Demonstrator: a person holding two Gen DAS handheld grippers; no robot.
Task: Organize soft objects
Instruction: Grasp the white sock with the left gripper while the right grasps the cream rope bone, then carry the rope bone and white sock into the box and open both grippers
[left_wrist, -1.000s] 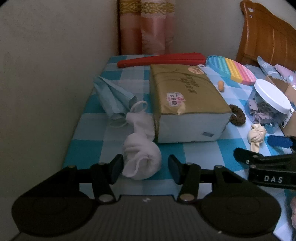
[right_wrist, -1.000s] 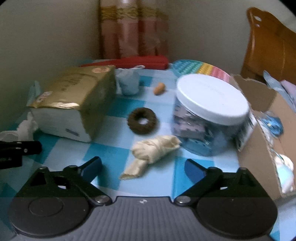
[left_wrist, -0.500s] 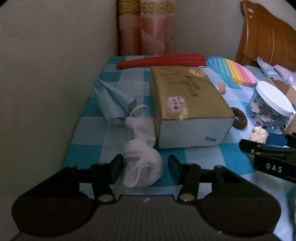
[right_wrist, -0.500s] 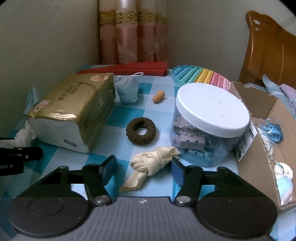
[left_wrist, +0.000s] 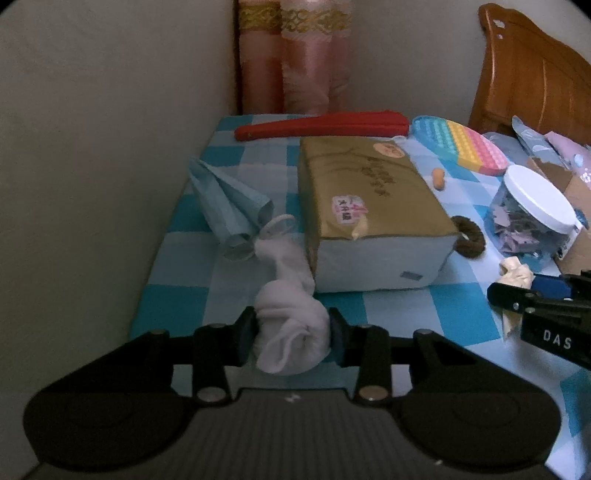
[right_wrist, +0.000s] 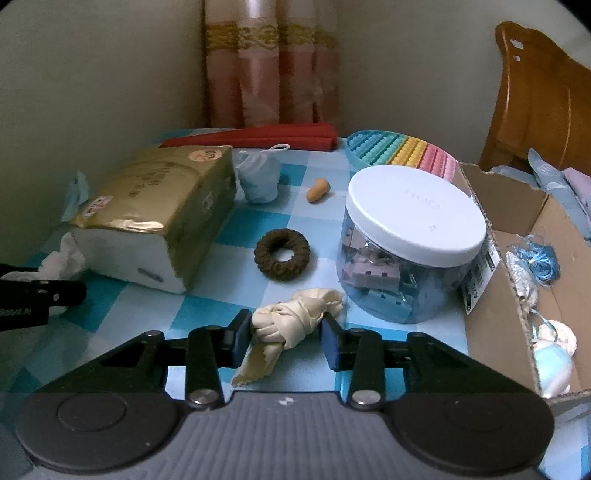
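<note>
Left wrist view: the left gripper (left_wrist: 292, 334) straddles a white rolled sock (left_wrist: 291, 328) lying on the blue-checked counter (left_wrist: 177, 295); its jaws are closing, and both pads meet the sides of the roll. The sock's far end lies against the near left corner of a gold tissue pack (left_wrist: 369, 206), beside two light blue paper cones (left_wrist: 229, 199). A red folded fan (left_wrist: 325, 125) lies at the far edge of the counter.

Right wrist view: the right gripper (right_wrist: 284, 338) is set around a cream knotted cloth (right_wrist: 291, 325), its jaws closing with the blue pads against the knot on both sides; a loose tail of the cloth trails toward the camera. The cloth lies just beside a clear jar with a white lid (right_wrist: 413, 218); a brown hair scrunchie (right_wrist: 282, 254) sits beyond it, between pack and jar. An open cardboard box (right_wrist: 491, 314) stands to the right, holding small soft items and a blue cord
</note>
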